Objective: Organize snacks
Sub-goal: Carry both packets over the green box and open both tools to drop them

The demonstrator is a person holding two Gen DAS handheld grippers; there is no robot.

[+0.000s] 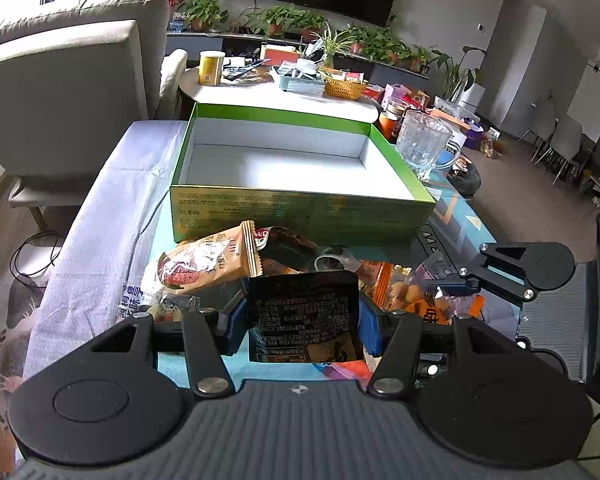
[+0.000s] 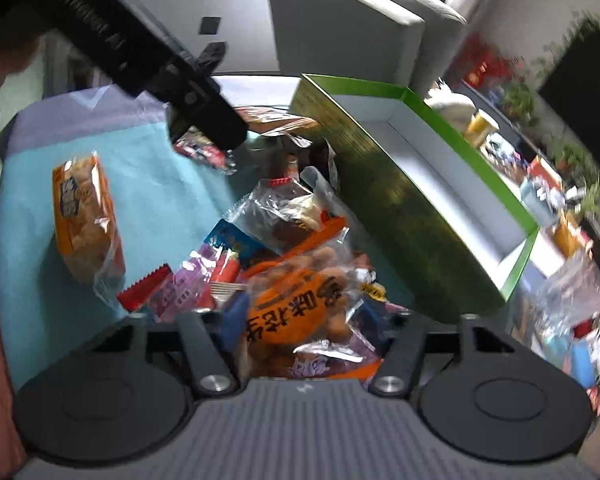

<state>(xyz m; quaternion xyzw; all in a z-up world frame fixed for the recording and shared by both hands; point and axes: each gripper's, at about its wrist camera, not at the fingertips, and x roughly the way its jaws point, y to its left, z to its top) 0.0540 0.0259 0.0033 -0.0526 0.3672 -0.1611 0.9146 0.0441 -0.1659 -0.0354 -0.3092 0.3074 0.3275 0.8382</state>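
Observation:
My left gripper is shut on a black snack packet and holds it above the snack pile, in front of the green box, whose white inside is bare. A tan packet lies left of the pile. My right gripper is shut on an orange bag of peanuts over the pile of packets, beside the green box. The right gripper also shows in the left wrist view. The left gripper hangs at the upper left of the right wrist view.
A bread packet in orange wrap lies alone on the blue cloth. A glass mug stands right of the box. Behind it is a round white table with a basket and a yellow can. A grey armchair stands left.

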